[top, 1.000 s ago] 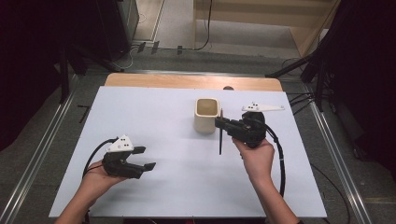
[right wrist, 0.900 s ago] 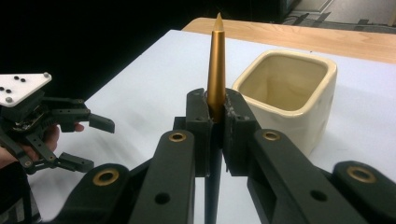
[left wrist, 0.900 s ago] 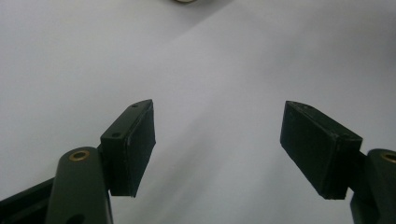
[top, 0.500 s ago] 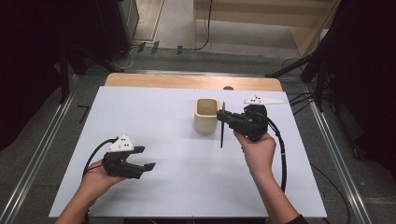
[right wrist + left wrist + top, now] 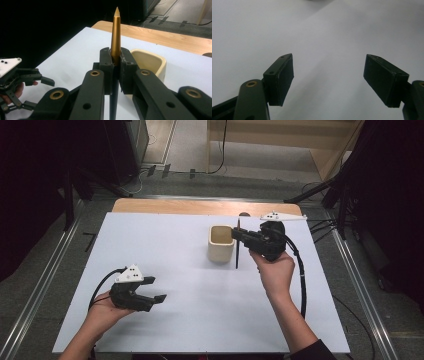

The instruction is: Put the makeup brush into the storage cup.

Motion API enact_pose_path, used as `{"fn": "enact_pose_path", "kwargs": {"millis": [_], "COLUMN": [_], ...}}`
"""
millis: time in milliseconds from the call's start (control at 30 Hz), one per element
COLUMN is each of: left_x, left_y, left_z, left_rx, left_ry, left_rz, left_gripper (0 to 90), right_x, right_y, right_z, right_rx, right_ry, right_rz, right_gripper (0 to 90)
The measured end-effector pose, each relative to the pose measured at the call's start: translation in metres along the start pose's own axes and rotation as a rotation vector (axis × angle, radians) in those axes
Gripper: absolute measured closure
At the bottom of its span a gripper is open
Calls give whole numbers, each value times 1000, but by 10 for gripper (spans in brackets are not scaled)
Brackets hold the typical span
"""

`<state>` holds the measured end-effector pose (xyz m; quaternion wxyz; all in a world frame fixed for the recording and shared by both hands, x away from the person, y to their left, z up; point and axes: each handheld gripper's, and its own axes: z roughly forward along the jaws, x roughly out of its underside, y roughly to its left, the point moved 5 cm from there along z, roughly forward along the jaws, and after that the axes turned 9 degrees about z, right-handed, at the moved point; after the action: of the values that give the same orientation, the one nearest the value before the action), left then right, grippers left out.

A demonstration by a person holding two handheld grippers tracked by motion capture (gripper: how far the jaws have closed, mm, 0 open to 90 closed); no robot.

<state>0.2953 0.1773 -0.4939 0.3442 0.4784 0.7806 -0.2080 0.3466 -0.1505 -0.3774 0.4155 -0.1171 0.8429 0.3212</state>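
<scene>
A cream cup (image 5: 220, 250) stands on the white table (image 5: 175, 245), right of its middle. Just to the cup's right, my right gripper (image 5: 239, 237) is shut on a pen (image 5: 237, 255) that looks thin and dark from above and stands close to upright. In the right gripper view the pen (image 5: 116, 35) has a gold pointed upper part rising above the right gripper (image 5: 115, 58) and a black lower part below it, with the cup (image 5: 150, 62) just behind. My left gripper (image 5: 154, 296) stays low at the near left, open, and the left gripper (image 5: 328, 62) has nothing between its fingers.
A wooden strip (image 5: 200, 206) runs along the table's far edge. Metal rails (image 5: 45, 270) flank the table on both sides. Black cables (image 5: 301, 270) trail from the right gripper. The left hand and gripper (image 5: 22, 77) show at the left of the right gripper view.
My right gripper has carried the pen away from the person and up, close beside the cup's right side. The left gripper has stayed put.
</scene>
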Motion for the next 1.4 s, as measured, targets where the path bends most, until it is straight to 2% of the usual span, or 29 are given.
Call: {"fn": "enact_pose_path", "kwargs": {"millis": [300, 400, 800, 1400], "left_x": [0, 0, 0, 0], "left_y": [1, 1, 0, 0], "left_z": [0, 0, 0, 0], "left_rx": [-1, -1, 2, 7], "left_ry": [0, 0, 0, -3], "left_rz": [-1, -3, -1, -3], "left_gripper": [249, 249, 250, 251], "right_x": [-12, -15, -30, -44], "right_y": [0, -1, -5, -13], "right_z": [4, 6, 14, 32], "right_rx": [10, 28, 51, 79], "right_ry": [-4, -9, -40, -71], "right_rz": [-5, -20, -9, 3], "right_gripper": [834, 834, 834, 833]}}
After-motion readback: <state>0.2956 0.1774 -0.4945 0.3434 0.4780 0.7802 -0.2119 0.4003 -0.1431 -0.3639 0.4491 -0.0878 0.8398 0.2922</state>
